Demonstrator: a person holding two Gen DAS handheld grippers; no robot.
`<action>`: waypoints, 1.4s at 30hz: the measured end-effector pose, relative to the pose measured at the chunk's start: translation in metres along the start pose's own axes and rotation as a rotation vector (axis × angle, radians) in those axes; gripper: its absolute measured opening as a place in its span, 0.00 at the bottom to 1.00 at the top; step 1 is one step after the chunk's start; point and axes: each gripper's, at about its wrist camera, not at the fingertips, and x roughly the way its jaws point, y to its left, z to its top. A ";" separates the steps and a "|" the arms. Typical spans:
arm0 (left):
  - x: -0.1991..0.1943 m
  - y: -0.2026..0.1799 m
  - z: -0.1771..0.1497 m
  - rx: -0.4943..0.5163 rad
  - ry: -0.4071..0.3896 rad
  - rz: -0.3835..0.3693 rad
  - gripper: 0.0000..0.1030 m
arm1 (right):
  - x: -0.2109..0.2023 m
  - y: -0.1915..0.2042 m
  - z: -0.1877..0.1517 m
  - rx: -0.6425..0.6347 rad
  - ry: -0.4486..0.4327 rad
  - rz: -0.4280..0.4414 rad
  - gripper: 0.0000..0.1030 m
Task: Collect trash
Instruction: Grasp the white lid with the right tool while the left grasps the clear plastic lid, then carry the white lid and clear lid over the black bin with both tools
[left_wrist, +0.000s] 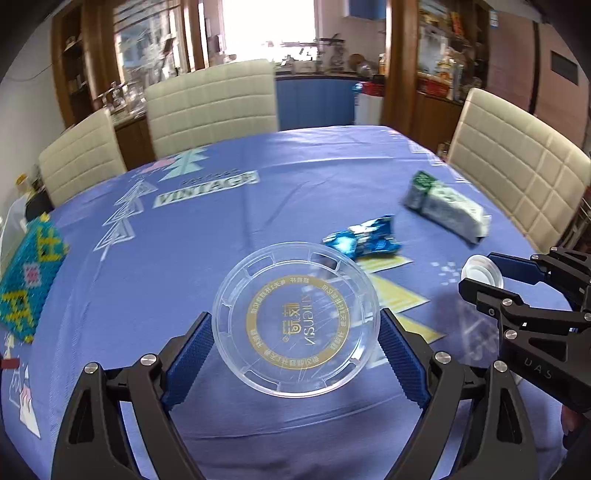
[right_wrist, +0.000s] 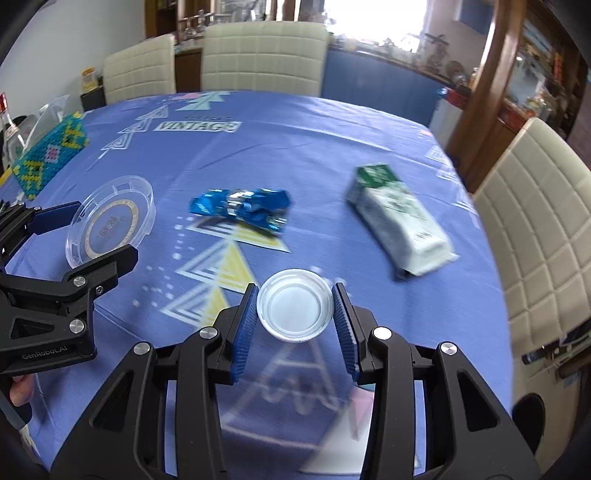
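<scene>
On the table draped in a blue printed cloth (right_wrist: 295, 155), the crumpled blue foil wrapper (right_wrist: 242, 208) lies near the middle, with the green-and-white milk carton (right_wrist: 400, 225) to its right toward the right edge. A beaded teal-and-yellow box (right_wrist: 50, 155) sits at the left edge. Cream padded chairs (right_wrist: 264, 55) stand behind the far edge.

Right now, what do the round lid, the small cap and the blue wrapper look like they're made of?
Round lid: clear, glossy, rigid-looking plastic; the tablecloth shows through it, with a printed gold ring.
Small cap: white opaque plastic, probably; smooth inside, fine ridges on its rim.
Blue wrapper: thin crinkled film, likely foil-lined, judging by its shiny silver creases.
</scene>
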 end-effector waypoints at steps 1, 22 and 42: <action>-0.001 -0.010 0.002 0.012 -0.003 -0.015 0.83 | -0.005 -0.010 -0.004 0.015 0.000 -0.015 0.41; -0.021 -0.228 0.050 0.298 -0.070 -0.327 0.83 | -0.089 -0.199 -0.084 0.304 -0.013 -0.294 0.41; -0.028 -0.344 0.050 0.448 -0.076 -0.476 0.83 | -0.142 -0.310 -0.160 0.537 -0.002 -0.463 0.41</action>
